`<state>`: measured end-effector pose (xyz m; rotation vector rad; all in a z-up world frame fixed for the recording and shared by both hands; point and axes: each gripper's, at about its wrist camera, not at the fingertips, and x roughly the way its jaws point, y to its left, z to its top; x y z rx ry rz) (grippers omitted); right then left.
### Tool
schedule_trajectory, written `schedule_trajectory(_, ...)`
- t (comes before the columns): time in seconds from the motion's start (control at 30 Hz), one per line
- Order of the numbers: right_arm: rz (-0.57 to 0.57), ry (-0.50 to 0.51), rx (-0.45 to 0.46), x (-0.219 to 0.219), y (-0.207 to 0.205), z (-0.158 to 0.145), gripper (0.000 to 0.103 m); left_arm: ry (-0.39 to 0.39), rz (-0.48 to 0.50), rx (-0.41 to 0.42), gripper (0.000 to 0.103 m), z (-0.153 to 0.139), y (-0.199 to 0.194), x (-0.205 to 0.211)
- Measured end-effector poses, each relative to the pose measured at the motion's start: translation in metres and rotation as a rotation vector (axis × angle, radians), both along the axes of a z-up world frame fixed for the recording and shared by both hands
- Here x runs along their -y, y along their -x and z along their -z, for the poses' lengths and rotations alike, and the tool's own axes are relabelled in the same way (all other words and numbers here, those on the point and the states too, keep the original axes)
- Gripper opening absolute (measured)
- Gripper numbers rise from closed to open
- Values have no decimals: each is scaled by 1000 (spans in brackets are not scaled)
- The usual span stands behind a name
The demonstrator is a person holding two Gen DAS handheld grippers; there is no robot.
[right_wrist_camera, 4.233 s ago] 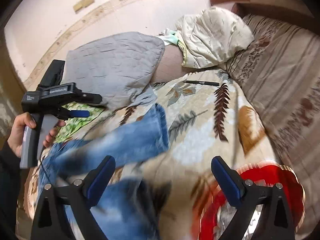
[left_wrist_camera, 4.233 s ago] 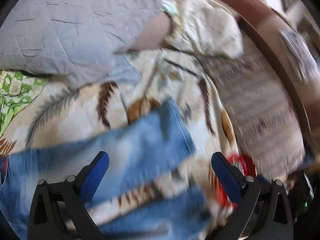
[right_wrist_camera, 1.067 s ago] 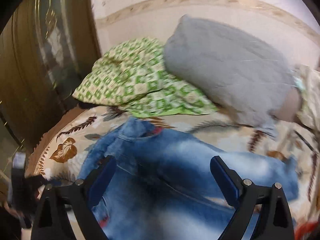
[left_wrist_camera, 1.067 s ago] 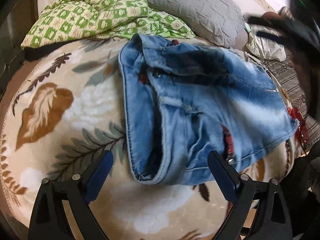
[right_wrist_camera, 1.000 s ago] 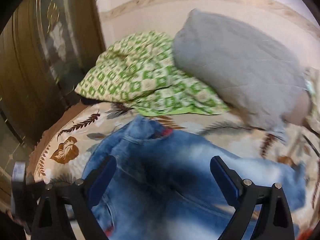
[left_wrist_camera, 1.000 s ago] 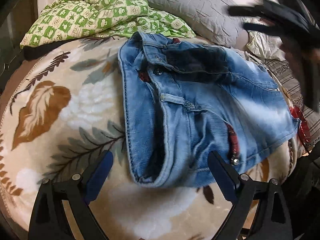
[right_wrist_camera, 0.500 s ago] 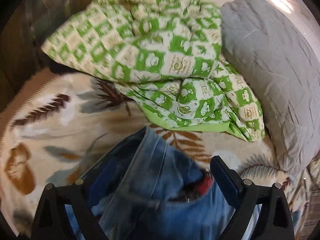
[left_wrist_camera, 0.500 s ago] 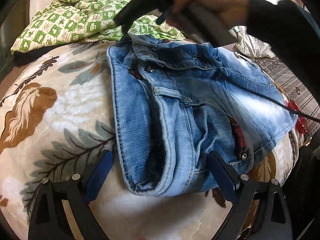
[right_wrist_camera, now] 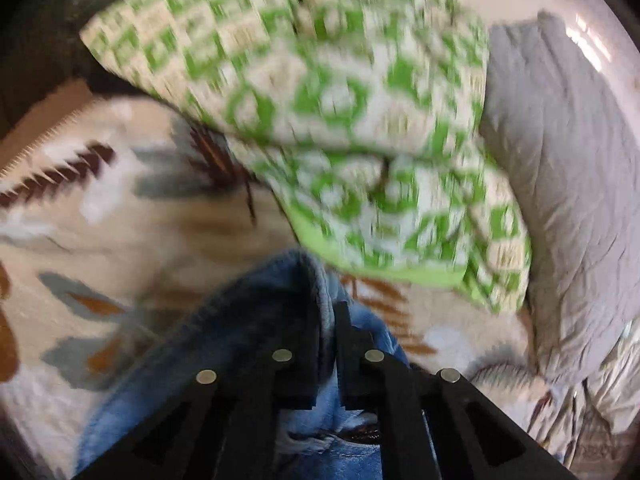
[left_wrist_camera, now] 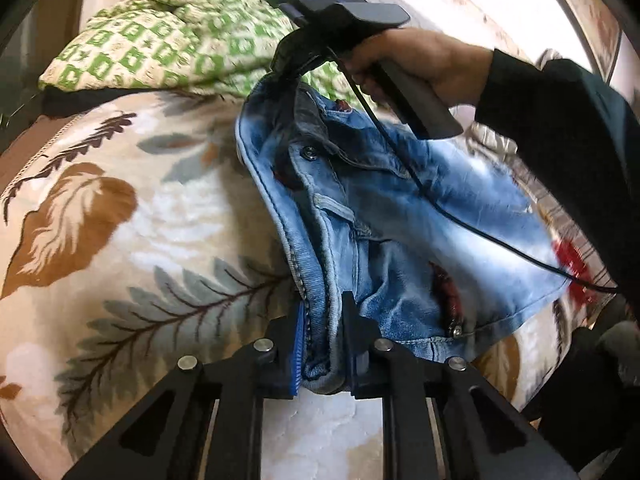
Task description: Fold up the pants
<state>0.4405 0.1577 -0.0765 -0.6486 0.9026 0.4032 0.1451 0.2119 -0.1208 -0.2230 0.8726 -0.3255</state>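
The folded, faded blue denim pants [left_wrist_camera: 400,216] lie on the cream plush blanket with brown and grey leaf print [left_wrist_camera: 120,220], filling the left wrist view from centre out to 3 o'clock. At 6 o'clock your left gripper [left_wrist_camera: 320,344] has just been closing — its blue-padded fingers [left_wrist_camera: 298,354] now pinch the thick rolled waistband edge at the near end of the pants. At 12 o'clock in the same view your right hand [left_wrist_camera: 420,64], in a dark sleeve [left_wrist_camera: 560,128], holds the black handle of the right gripper over the far end of the waistband; a thin black cable [left_wrist_camera: 460,220] trails from it across the denim toward 4 o'clock.

In the right wrist view, blurred by motion, the right gripper [right_wrist_camera: 328,344] has likewise just been closing — its black fingers [right_wrist_camera: 352,344] stand nearly together on a raised denim fold at 6 o'clock. The green-and-white checked quilt [right_wrist_camera: 340,112] lies bunched at 12 o'clock, just beyond the pants, and the grey crinkled pillow [right_wrist_camera: 568,184] sits at 3 o'clock.
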Motion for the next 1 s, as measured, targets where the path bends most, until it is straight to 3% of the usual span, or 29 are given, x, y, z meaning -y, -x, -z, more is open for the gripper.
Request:
schedule_trajectory(0.1, -10, -44, 34, -6, 0, -19, 6, -11, -57, 28, 17, -7, 7, -10)
schedule_trajectory(0.2, -24, -124, 70, -9, 6, -33, 6, 26, -119, 77, 16, -19, 18, -29)
schedule_trajectory(0.33, -11, -189, 75, -26, 11, -36, 6, 9, -176, 52, 16, -15, 20, -41)
schedule_trajectory(0.57, 13, -82, -16, -48, 5, 26, 6, -89, -201, -113, 16, 14, 9, -37)
schedule_trajectory(0.63, 15, -65, -21, -49, 4, 33, 8, -95, -221, -132, 36, 17, 8, -39)
schedule_trajectory(0.67, 14, -64, -22, -49, 4, 32, 12, -102, -233, -133, 43, 17, 7, -40)
schedule_trajectory(0.73, 14, -78, 0, -45, 6, 21, 40, -151, -288, -120, 83, 14, 10, -44)
schedule_trajectory(0.77, 17, -96, 12, -41, 7, 16, 86, -180, -328, -109, 88, 10, 12, -48)
schedule_trajectory(0.8, 27, -154, 60, -30, 12, 1, 103, -185, -357, -83, 90, 5, 16, -51)
schedule_trajectory(0.9, 56, -263, 87, 3, 19, -34, 103, -159, -394, -30, 98, -7, 24, -58)
schedule_trajectory(1.0, 128, -371, 80, 51, 36, -67, 103, -198, -403, 46, 101, -21, 28, -50)
